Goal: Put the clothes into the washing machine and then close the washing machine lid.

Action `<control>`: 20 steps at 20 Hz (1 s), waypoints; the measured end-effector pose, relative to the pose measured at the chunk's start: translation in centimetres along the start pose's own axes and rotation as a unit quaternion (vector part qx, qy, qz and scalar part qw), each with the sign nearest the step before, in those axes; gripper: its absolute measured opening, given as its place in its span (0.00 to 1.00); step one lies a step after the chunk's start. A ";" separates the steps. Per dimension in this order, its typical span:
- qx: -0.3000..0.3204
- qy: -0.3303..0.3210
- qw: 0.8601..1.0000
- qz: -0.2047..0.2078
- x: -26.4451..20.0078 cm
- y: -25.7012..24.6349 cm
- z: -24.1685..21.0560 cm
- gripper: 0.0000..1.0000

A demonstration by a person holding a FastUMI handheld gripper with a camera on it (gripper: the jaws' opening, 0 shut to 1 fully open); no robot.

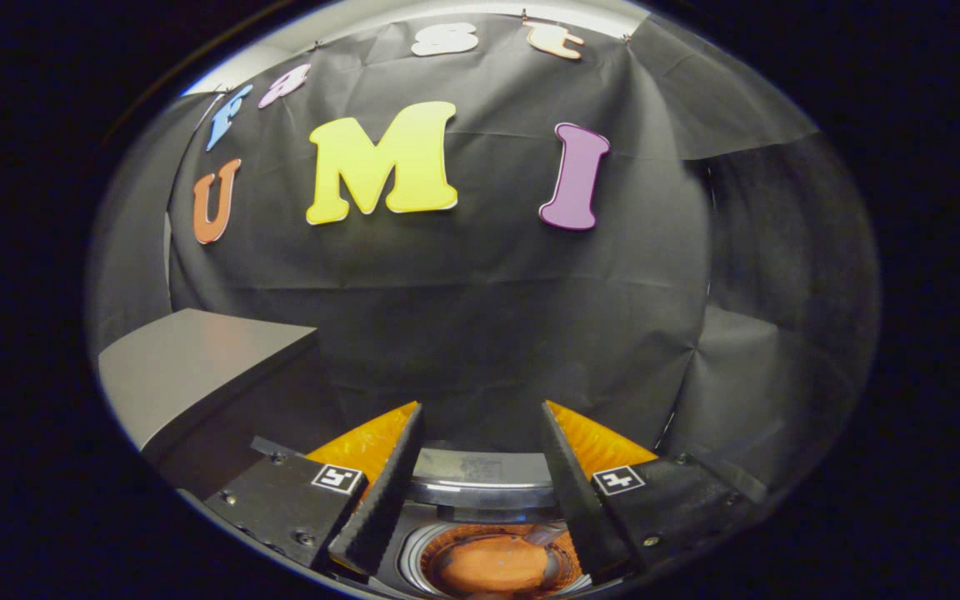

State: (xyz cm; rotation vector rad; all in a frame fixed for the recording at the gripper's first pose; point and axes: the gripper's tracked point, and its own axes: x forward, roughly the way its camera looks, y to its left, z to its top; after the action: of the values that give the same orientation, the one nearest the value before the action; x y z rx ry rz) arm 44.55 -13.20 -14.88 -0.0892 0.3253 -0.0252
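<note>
- Gripper view: the hand-held gripper (480, 417) hangs above the washing machine (480, 475), its fingers (384, 492) spread apart with nothing between them but open air.
- Down between the fingers sits the round drum opening (447, 537), and inside it lies an orange garment (492, 562), the clothes of the task; it looks bunched at the bottom of the drum, below the rim.
- Judging from that, loading looks done and the step in hand is closing the lid.
- A pale grey band (480, 467) lies just beyond the drum, between the fingertips. It may be the raised lid's edge or the back of the machine top; I cannot tell which.
- To do the step well, find the lid's free edge before committing, since it is not clearly identifiable from here.
- Approach with the fingers as wide as they now stand, so one finger can pass each side of the lid edge, or use a single finger to push it.
- Bring the lid down in its hinge arc and not straight down, to avoid forcing the hinge.
- Check that no fold of the orange garment lies over the drum rim; what shows appears to be inside, but the near part of the opening is hidden by the fingers.
- A grey box-like surface (197, 375) stands off to the left of the machine, well apart from the fingers; keep the swing clear of it.
- Let go only once the lid lies flat.
</note>
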 end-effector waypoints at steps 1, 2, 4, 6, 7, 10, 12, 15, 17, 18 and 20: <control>0.001 0.002 1.000 0.002 0.0 0.0 0.0 0.86; 0.003 0.007 1.000 0.004 0.0 0.0 -0.2 0.86; 0.012 0.018 1.000 0.008 -0.1 -0.1 -0.9 0.86; 0.009 0.034 0.999 -0.003 0.8 -0.7 -1.8 0.86; 0.006 0.044 0.999 -0.004 1.0 -0.6 -2.3 0.86; -0.006 0.059 0.998 0.004 0.8 -0.7 -2.2 0.86; -0.018 0.055 0.998 0.006 0.4 -0.9 -1.8 0.86; -0.030 0.036 0.999 0.005 -0.3 -0.7 -0.9 0.86; -0.029 0.013 0.999 0.002 -2.8 -0.1 0.8 0.86; -0.029 0.006 1.000 -0.001 -5.4 0.4 1.8 0.86; -0.029 -0.010 0.999 -0.011 -10.7 1.8 3.7 0.87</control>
State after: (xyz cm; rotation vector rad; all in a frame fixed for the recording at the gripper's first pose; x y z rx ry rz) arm 35.59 -10.66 -8.13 -0.1501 0.3044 -0.0360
